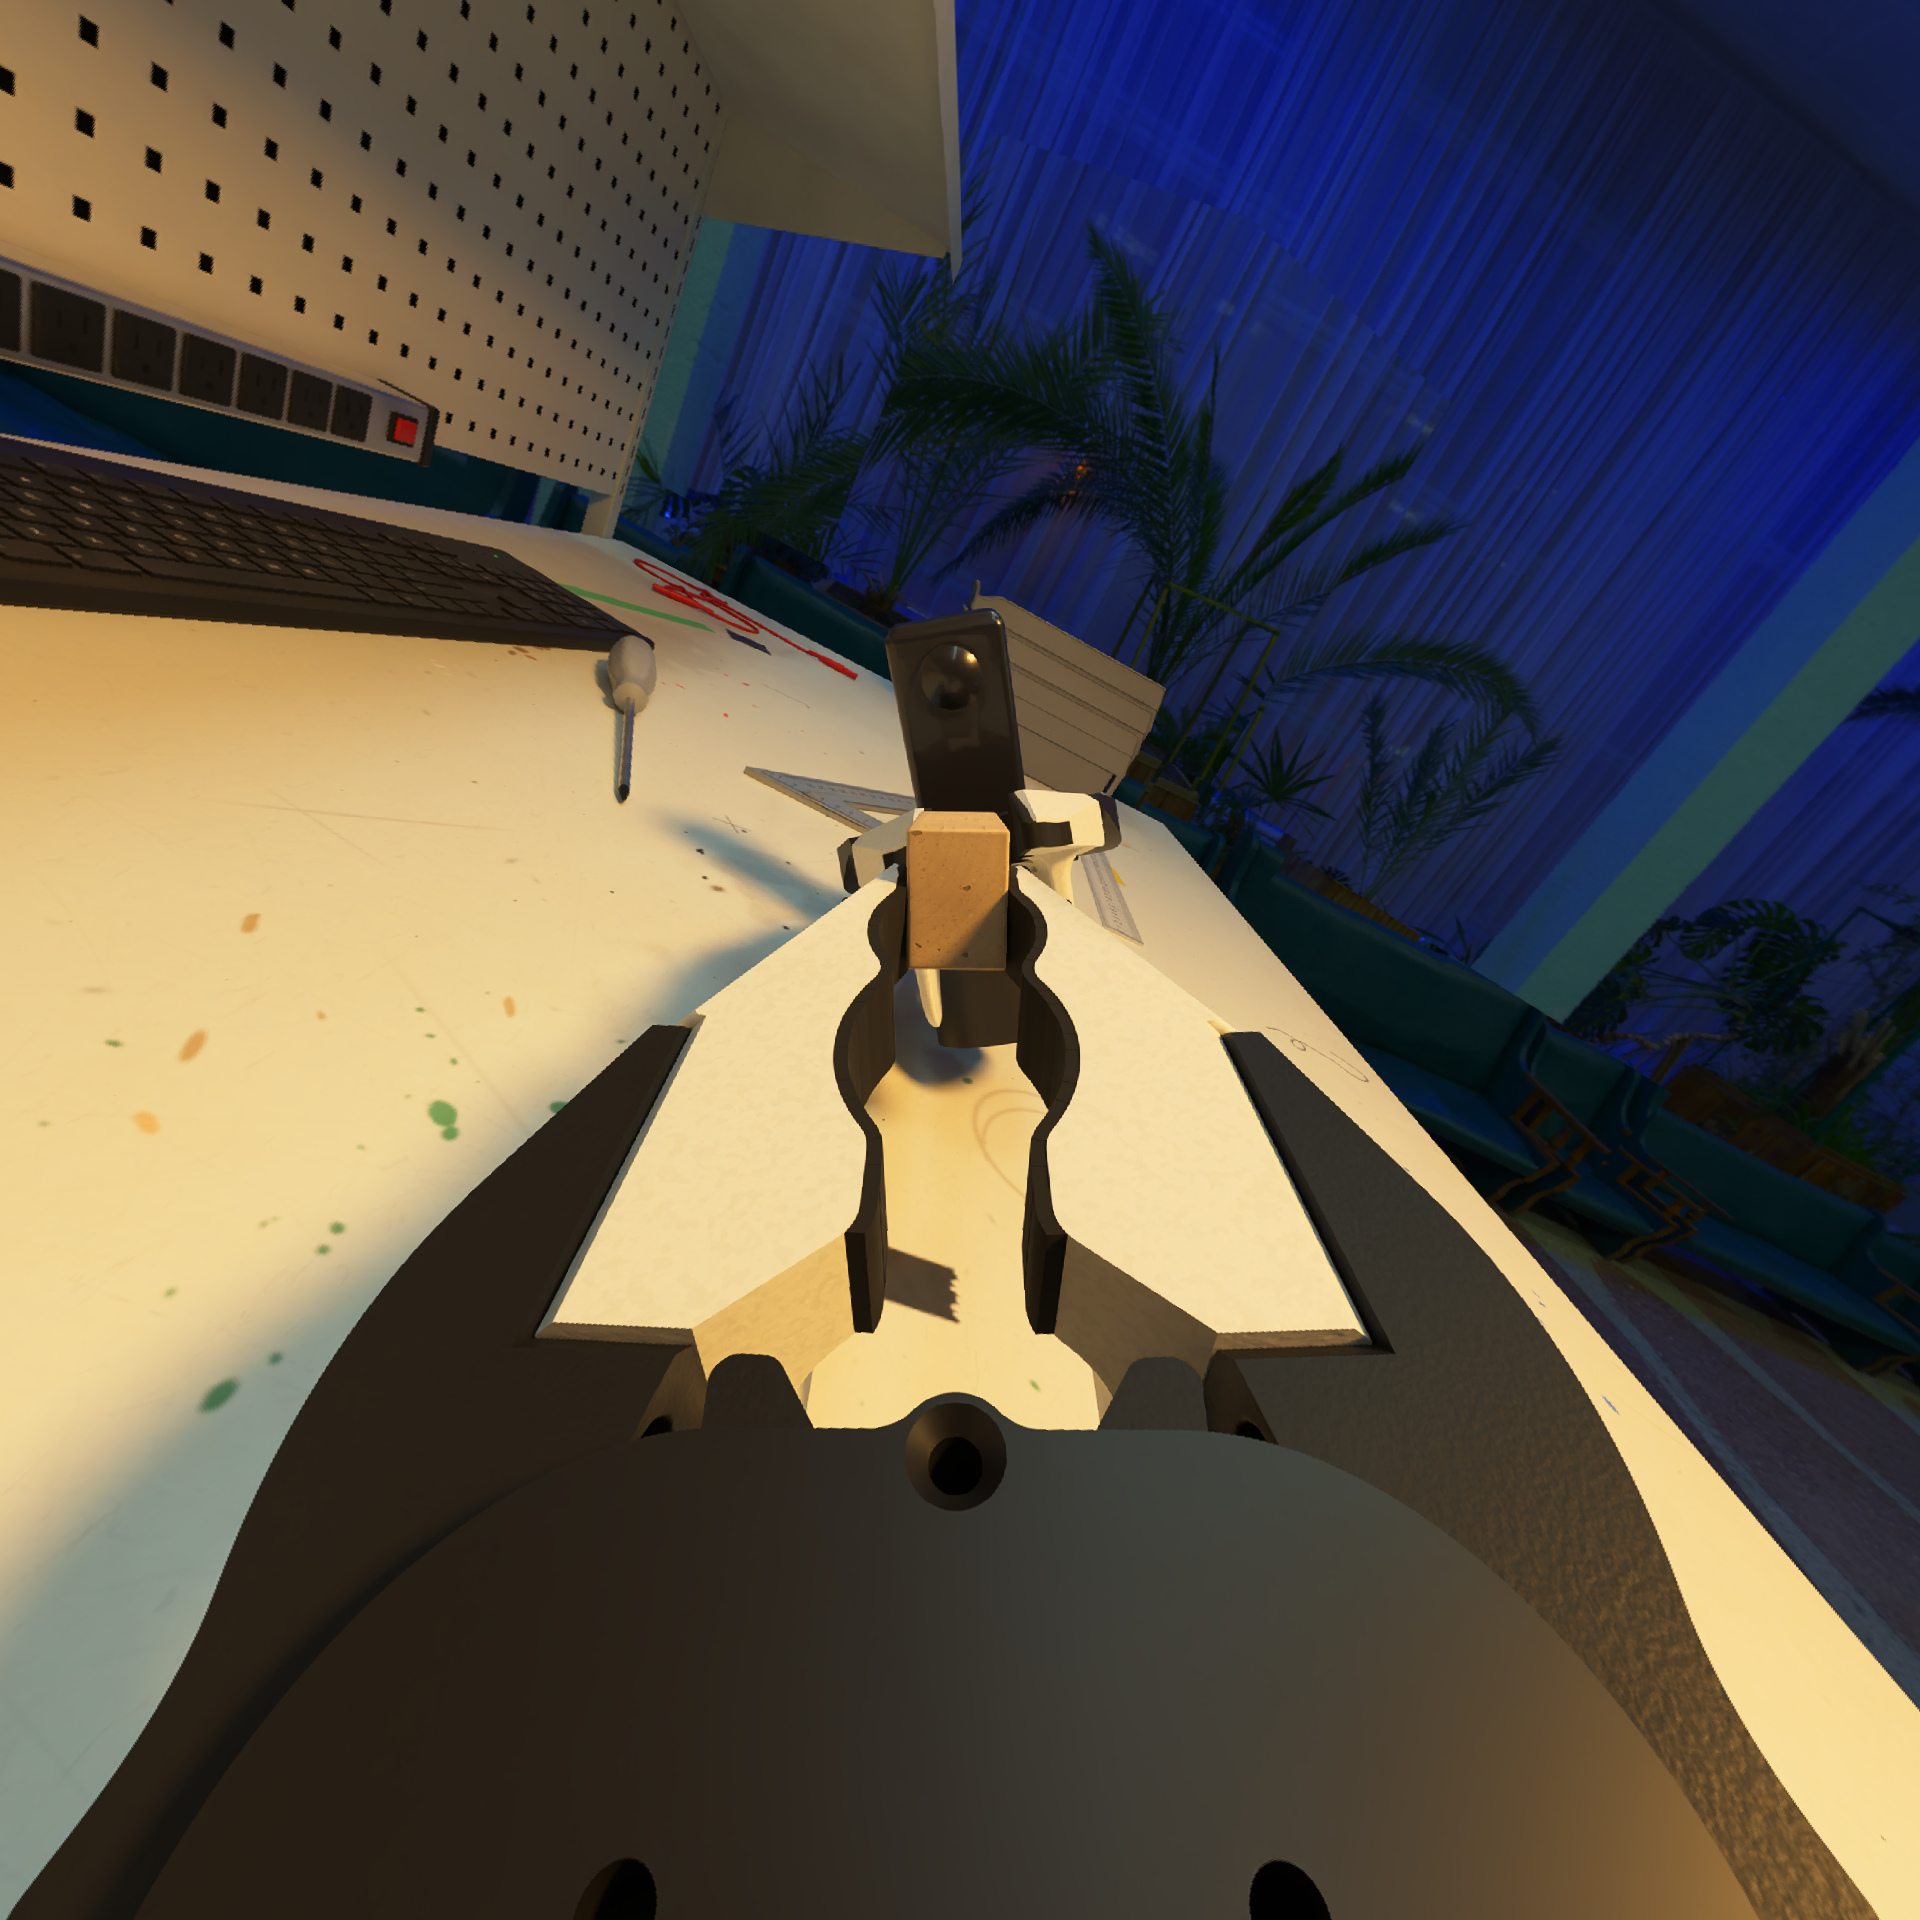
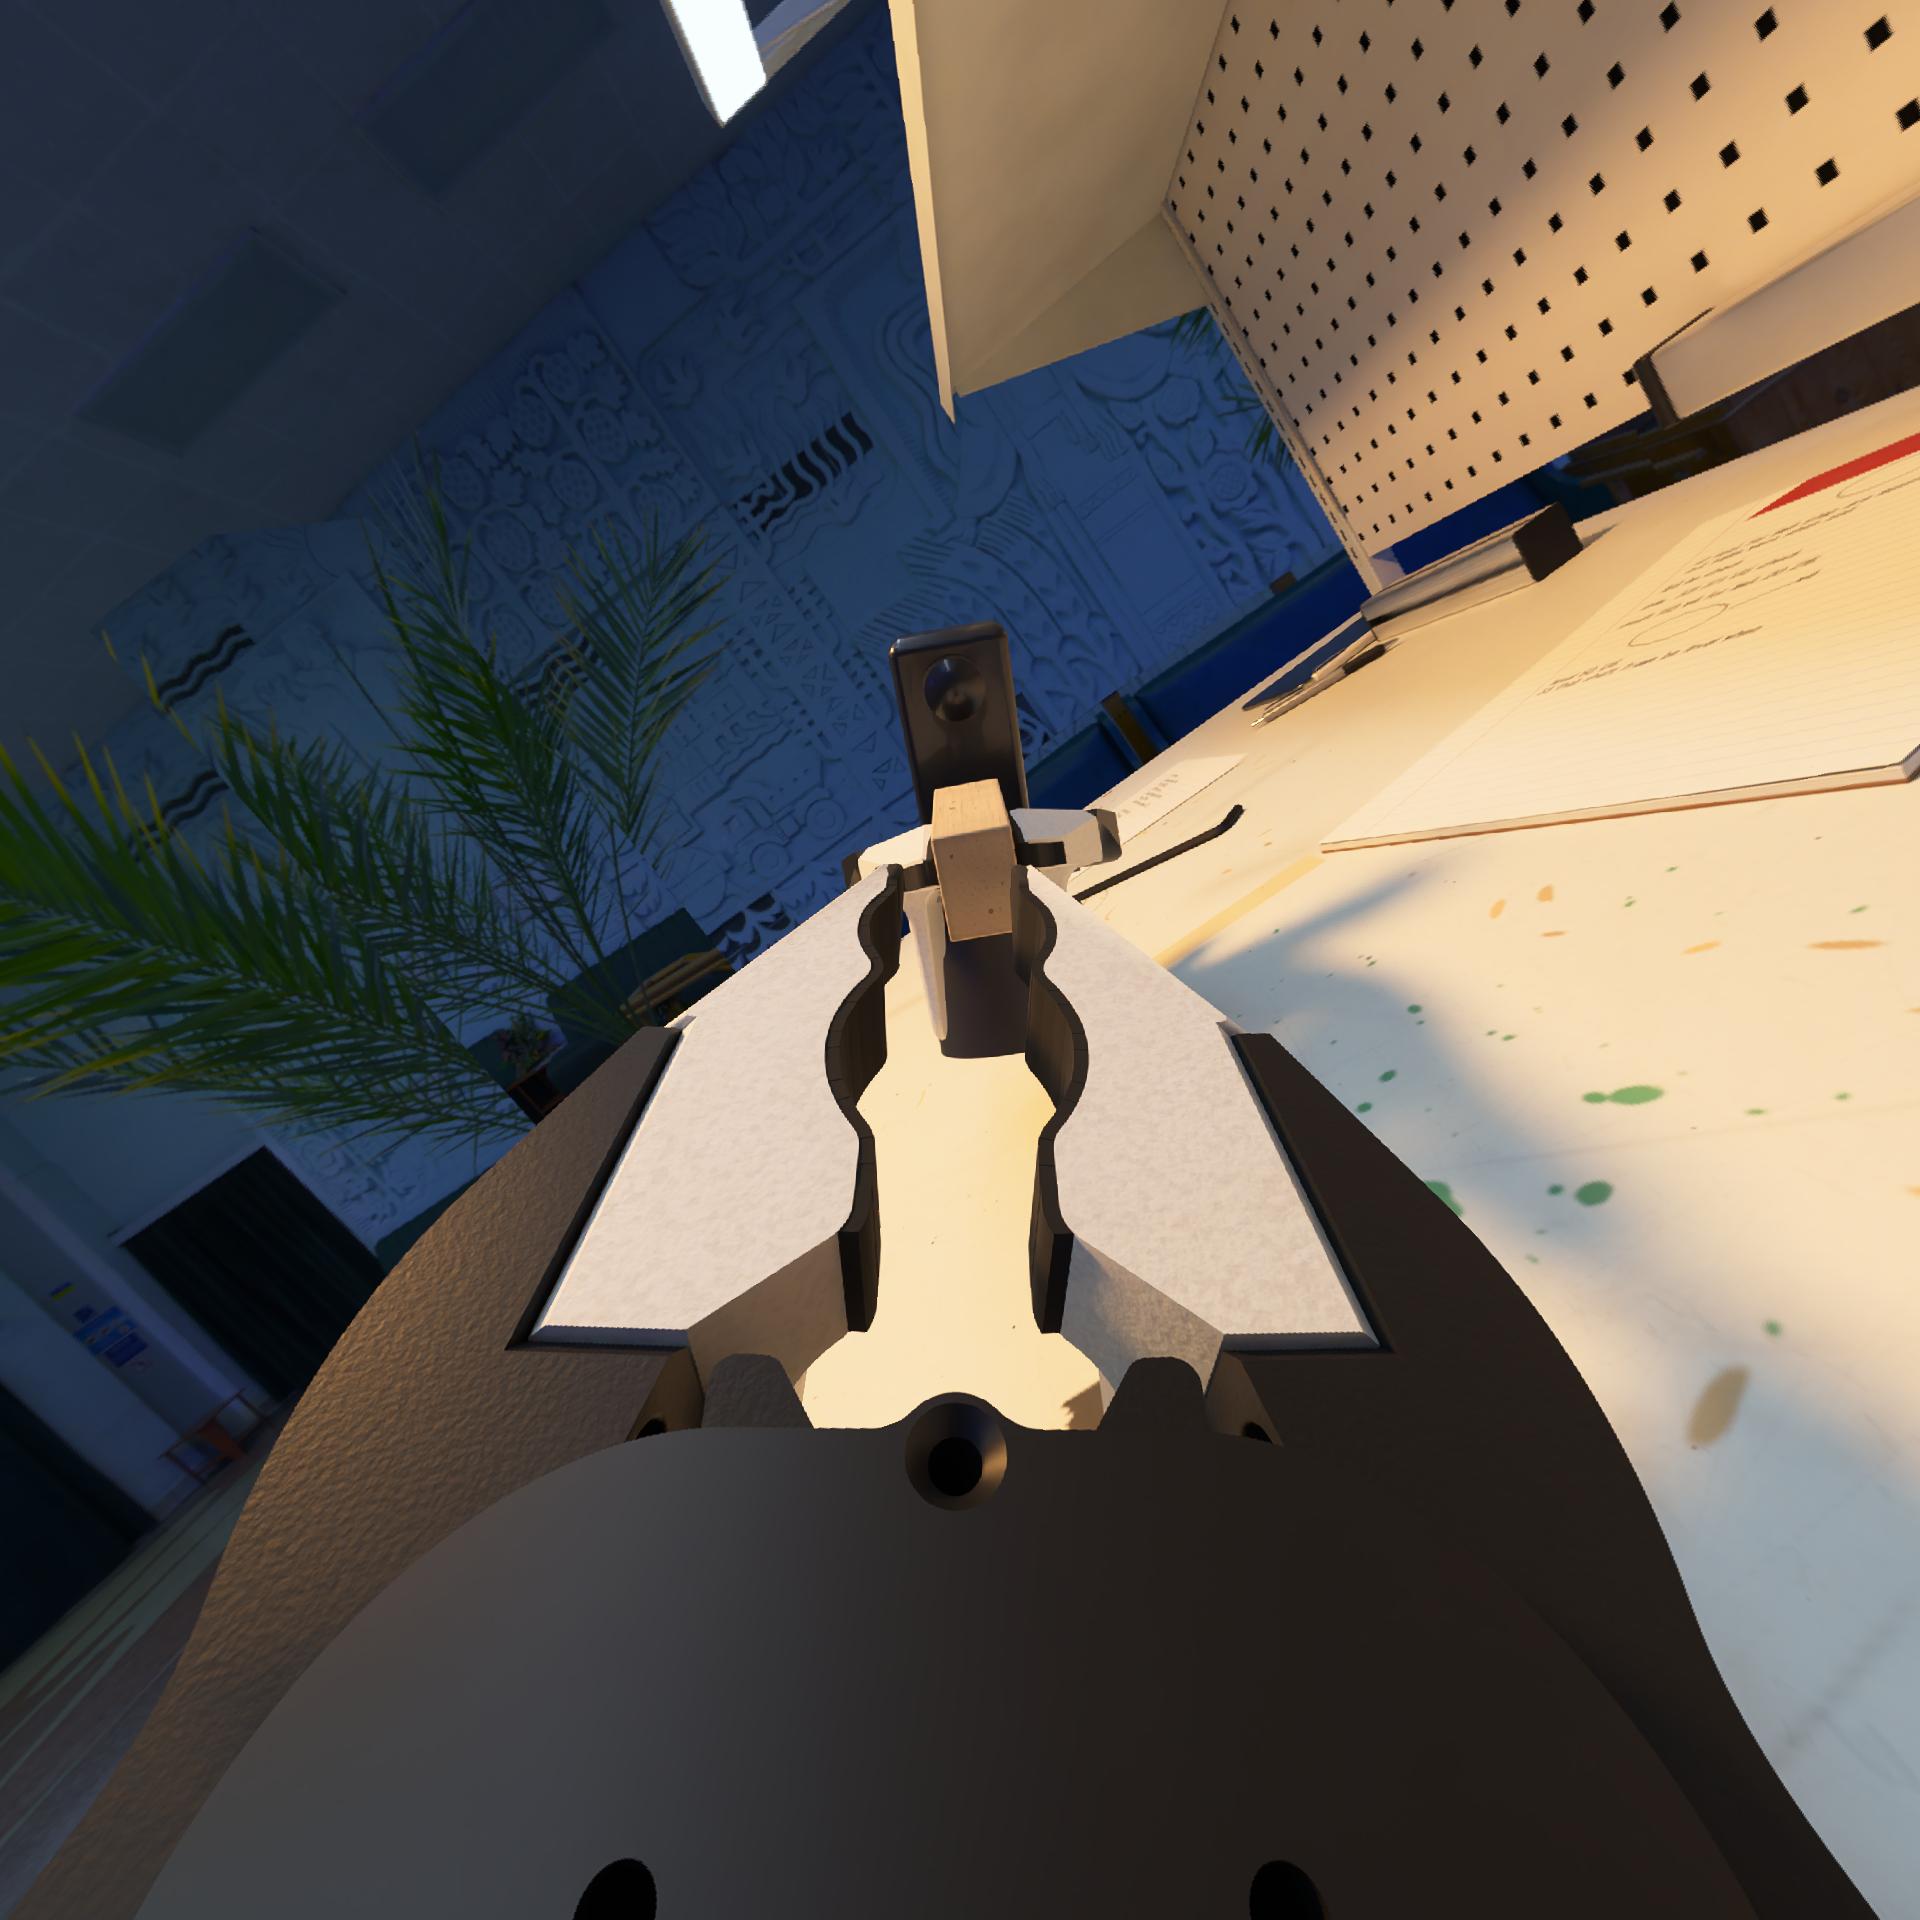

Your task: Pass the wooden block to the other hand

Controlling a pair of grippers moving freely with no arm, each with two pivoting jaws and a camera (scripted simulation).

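Observation:
The wooden block point(image 1: 957, 894), a small light-brown cuboid, sits upright between my left gripper's point(image 1: 956, 904) fingertips, touching both; the left gripper is shut on it above the table. The right gripper point(image 1: 977, 831) faces it closely from behind the block. In the right wrist view the block point(image 2: 974, 862) is at the tips of my right gripper point(image 2: 961, 904), whose jaws stand a little wider than the block, with a gap on the left side. The left gripper point(image 2: 961, 727) shows just behind the block there.
A white paint-spattered table point(image 1: 312, 935) lies below. On it are a black keyboard point(image 1: 260, 561), a screwdriver point(image 1: 627, 717), red scissors point(image 1: 717, 608), a ruler point(image 1: 1112, 904), and a lined notebook point(image 2: 1662, 707). A pegboard point(image 1: 364, 208) stands behind.

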